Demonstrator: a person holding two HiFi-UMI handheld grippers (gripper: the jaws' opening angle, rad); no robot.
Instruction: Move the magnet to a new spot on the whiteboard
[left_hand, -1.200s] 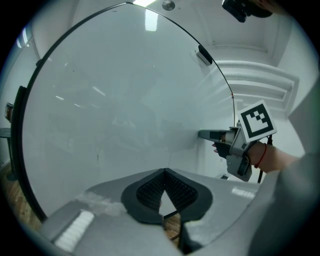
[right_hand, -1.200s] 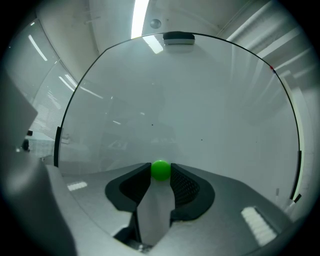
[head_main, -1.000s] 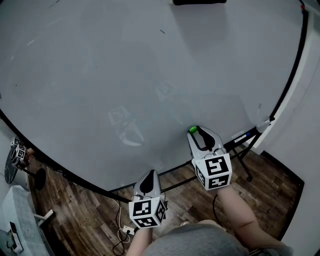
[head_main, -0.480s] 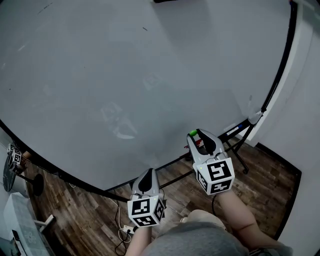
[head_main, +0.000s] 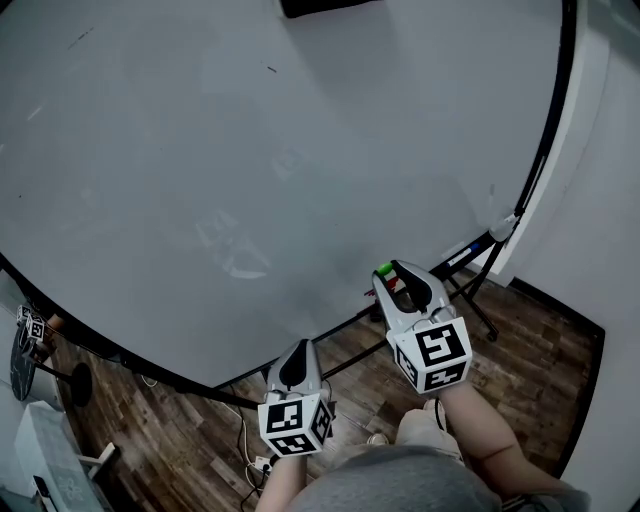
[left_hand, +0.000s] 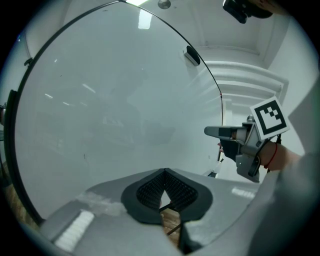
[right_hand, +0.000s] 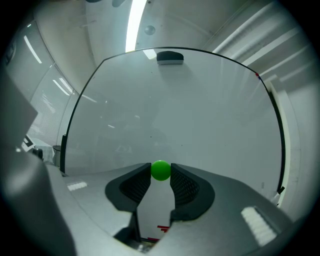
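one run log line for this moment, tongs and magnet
right tongs: shut on green magnet | left tongs: shut, empty | whiteboard: magnet held in front, not yet placed

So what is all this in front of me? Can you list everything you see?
whiteboard: one, white with a black frame, fills most of the head view
black block: one, black, at the whiteboard's top edge; perhaps an eraser
magnet: one, green, between the jaws of the right gripper, in front of the whiteboard
stand legs: several, black, under the whiteboard's lower right corner
floor: brown wood, below the whiteboard
left gripper: one, grey, jaws together, nothing in them
right gripper: one, grey, jaws closed on the magnet
forearm: one, behind the right gripper
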